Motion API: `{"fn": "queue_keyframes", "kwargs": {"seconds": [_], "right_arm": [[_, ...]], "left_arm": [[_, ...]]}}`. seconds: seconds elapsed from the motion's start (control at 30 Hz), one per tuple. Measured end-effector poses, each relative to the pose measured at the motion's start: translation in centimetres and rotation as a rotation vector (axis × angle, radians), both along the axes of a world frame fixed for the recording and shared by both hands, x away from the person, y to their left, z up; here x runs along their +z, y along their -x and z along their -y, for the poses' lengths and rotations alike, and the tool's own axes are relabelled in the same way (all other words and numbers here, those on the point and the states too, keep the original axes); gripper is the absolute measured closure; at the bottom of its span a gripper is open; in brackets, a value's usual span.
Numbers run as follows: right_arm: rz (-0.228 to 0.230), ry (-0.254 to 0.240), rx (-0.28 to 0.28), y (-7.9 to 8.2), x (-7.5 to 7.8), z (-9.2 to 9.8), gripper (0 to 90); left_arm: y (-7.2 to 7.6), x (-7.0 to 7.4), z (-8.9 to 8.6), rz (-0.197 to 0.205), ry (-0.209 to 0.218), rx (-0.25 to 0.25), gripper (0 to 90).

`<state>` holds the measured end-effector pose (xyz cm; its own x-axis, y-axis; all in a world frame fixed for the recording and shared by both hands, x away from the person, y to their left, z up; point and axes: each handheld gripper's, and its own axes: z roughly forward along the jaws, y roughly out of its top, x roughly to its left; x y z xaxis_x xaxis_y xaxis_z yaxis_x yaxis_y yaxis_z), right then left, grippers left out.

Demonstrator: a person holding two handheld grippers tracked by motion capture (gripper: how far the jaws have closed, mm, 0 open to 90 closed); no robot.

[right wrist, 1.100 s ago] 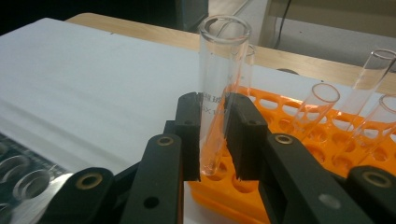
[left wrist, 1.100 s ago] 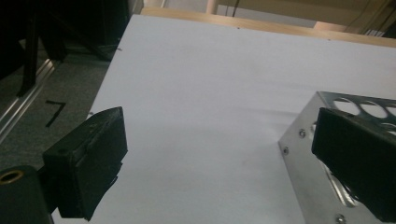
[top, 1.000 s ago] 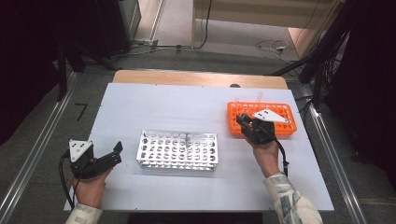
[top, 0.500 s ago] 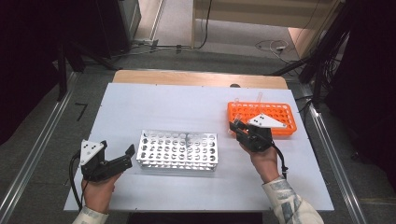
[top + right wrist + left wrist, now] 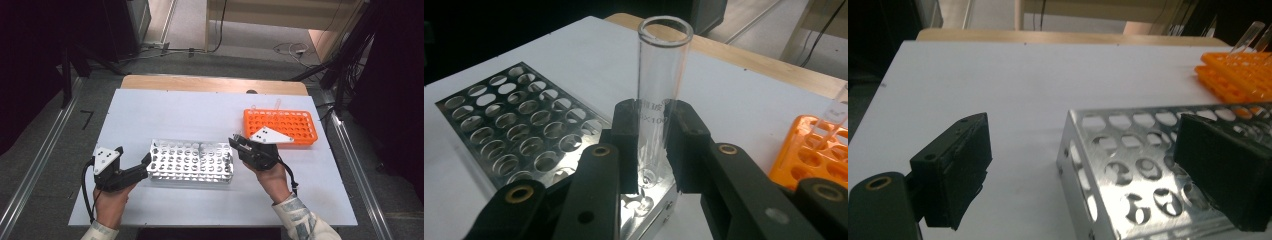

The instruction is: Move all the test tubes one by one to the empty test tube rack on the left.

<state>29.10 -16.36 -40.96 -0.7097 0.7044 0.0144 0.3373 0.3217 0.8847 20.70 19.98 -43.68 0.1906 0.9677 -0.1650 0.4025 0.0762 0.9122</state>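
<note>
A silver metal tube rack [image 5: 190, 160] lies mid-table. My left gripper [image 5: 145, 167] is at its left end. In the left gripper view the rack's corner [image 5: 1108, 165] sits between the wide jaws of the left gripper [image 5: 1088, 165], which have just been closing a little. One pad [image 5: 958, 170] stands clear of the rack and the other [image 5: 1228, 170] hangs over its top. My right gripper [image 5: 239, 145] is at the rack's right end. The right gripper [image 5: 651, 135] is shut on an upright glass test tube [image 5: 663, 75] over the rack's corner [image 5: 654, 205].
An orange tube rack [image 5: 280, 125] stands at the back right, with a couple of glass tubes [image 5: 1250, 37] leaning in it. A wooden strip [image 5: 215, 84] runs along the table's far edge. Bare white tabletop [image 5: 165, 115] lies behind the metal rack.
My right hand has carried the tube leftwards from the orange rack to the metal rack's right end. My left hand has moved right, up to the rack's left end.
</note>
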Motion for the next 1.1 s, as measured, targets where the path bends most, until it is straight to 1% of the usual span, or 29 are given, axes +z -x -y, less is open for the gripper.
{"fn": "queue_keyframes", "kwargs": {"seconds": [0.07,0.13,0.17,0.2,0.27,0.37,0.5,0.53,0.57,0.63,0.67,0.77,0.8,0.87,0.9,0.93,0.97,1.07,1.1], "right_arm": [[-0.003,0.003,0.010,0.1,0.0,-0.3,73.3],[-0.009,0.003,0.013,0.2,0.0,-0.4,73.3],[-0.010,0.003,0.025,0.3,-0.1,-0.6,73.3],[-0.010,0.003,0.025,0.3,-0.1,-0.6,73.3],[-0.016,0.001,0.033,0.4,-0.1,-0.9,73.3],[-0.017,0.005,0.043,0.5,-0.1,-1.2,73.3],[-0.015,0.002,0.060,0.5,0.1,-1.9,73.3],[-0.011,0.003,0.067,0.6,0.2,-2.1,73.3],[-0.013,0.002,0.070,0.6,0.2,-2.3,73.3],[-0.013,0.006,0.080,0.6,0.3,-2.6,73.3],[-0.013,0.006,0.085,0.5,0.3,-2.8,73.3],[-0.020,0.007,0.097,0.5,0.4,-3.4,73.3],[-0.022,0.010,0.105,0.5,0.5,-3.6,73.3],[-0.030,0.016,0.120,0.5,0.5,-4.2,73.3],[-0.034,0.017,0.129,0.4,0.5,-4.6,73.3],[-0.038,0.023,0.136,0.4,0.4,-4.9,73.2],[-0.042,0.024,0.142,0.5,0.4,-5.2,73.3],[-0.046,0.031,0.160,0.5,0.2,-6.1,73.3],[-0.043,0.037,0.167,0.5,0.1,-6.4,73.2]], "left_arm": [[-0.2,0.2,0.3,0.001,-0.004,-0.006,8.6],[-0.4,0.5,1.0,0.004,-0.020,-0.026,8.6],[-0.7,0.6,1.5,0.002,-0.025,-0.040,8.8],[-0.7,0.6,1.5,0.002,-0.025,-0.040,8.9],[-1.1,1.0,2.1,0.002,-0.028,-0.054,8.9],[-1.6,1.6,2.7,0.003,-0.021,-0.068,8.9],[-2.1,2.4,3.7,0.017,-0.013,-0.098,8.9],[-2.1,2.4,3.7,0.017,-0.013,-0.098,9.9],[-2.3,2.6,4.1,0.028,-0.012,-0.115,12.2],[-2.5,2.7,4.4,0.026,-0.013,-0.122,12.3],[-2.8,2.9,4.8,0.024,-0.015,-0.137,12.3],[-3.0,3.2,5.5,0.025,-0.012,-0.166,13.2],[-3.0,3.2,5.5,0.025,-0.012,-0.166,13.5],[-3.0,3.7,6.3,0.034,-0.015,-0.193,13.6],[-3.0,3.7,6.3,0.034,-0.015,-0.193,14.3],[-3.0,3.9,6.5,0.037,-0.013,-0.205,14.6],[-2.9,4.3,7.0,0.042,-0.004,-0.231,15.3],[-2.6,4.7,7.7,0.058,0.005,-0.270,20.7],[-2.5,4.9,8.0,0.066,0.011,-0.293,23.2]]}}
